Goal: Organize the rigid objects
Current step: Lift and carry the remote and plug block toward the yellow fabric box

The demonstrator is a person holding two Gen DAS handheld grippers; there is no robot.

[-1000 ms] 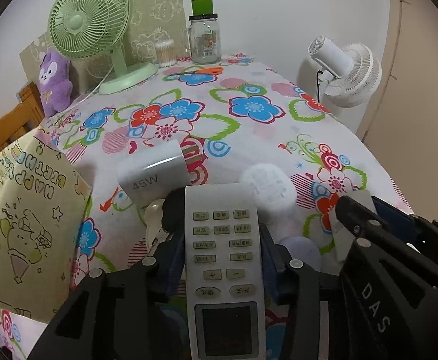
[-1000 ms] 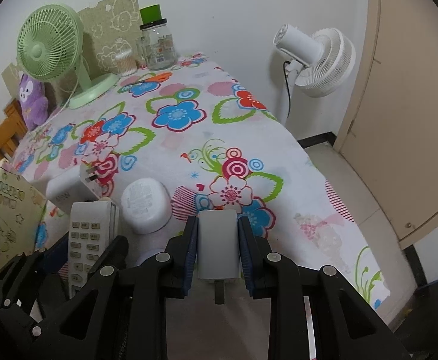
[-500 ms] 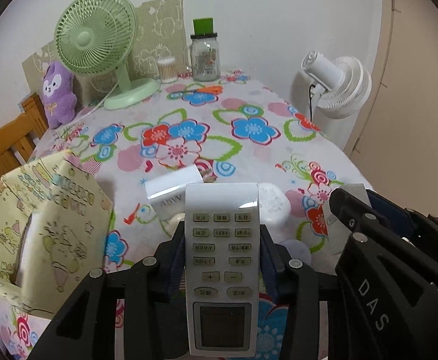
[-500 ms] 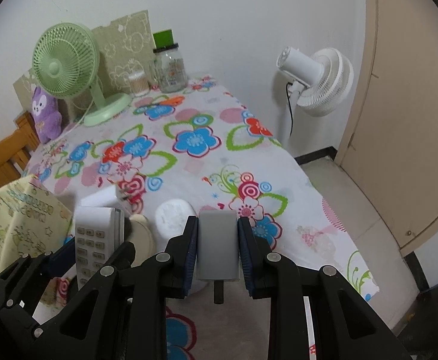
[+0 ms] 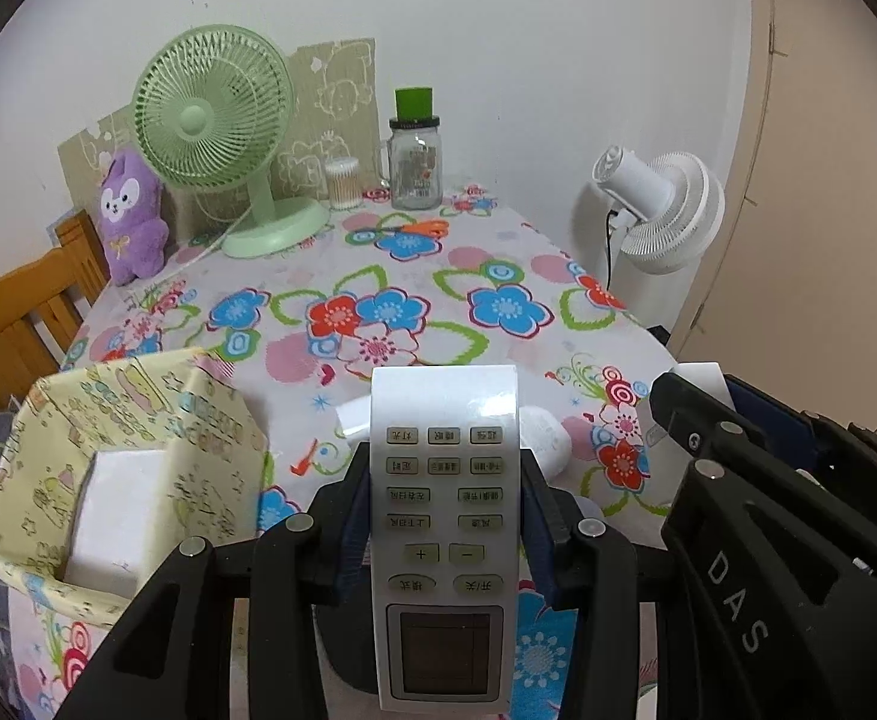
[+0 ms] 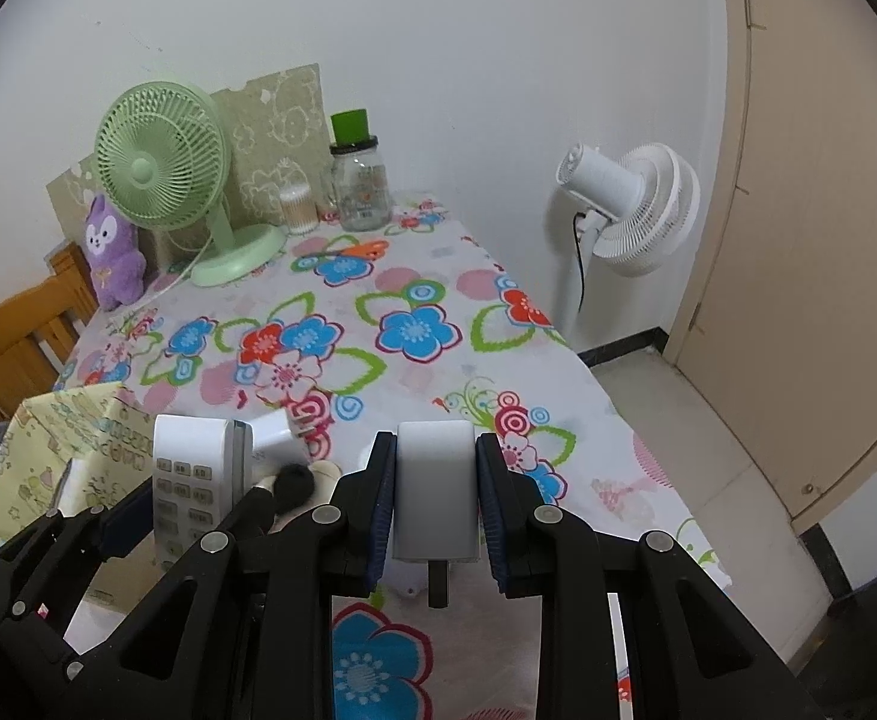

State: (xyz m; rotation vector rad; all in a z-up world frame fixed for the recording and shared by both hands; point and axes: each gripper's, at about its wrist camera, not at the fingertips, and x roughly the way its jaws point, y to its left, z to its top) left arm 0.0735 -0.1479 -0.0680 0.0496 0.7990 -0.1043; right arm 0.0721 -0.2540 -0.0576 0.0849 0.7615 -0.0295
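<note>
Pinching a white remote control (image 5: 443, 516) in left gripper (image 5: 444, 504) jaws, a grey charger block (image 6: 435, 495) in right gripper (image 6: 435, 498) jaws, above the floral bench (image 6: 378, 324).

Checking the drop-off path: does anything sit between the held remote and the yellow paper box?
Nothing visible does. The remote is clamped in the left gripper, and the yellow box stands open-topped just to its left, holding only a white block.
</note>
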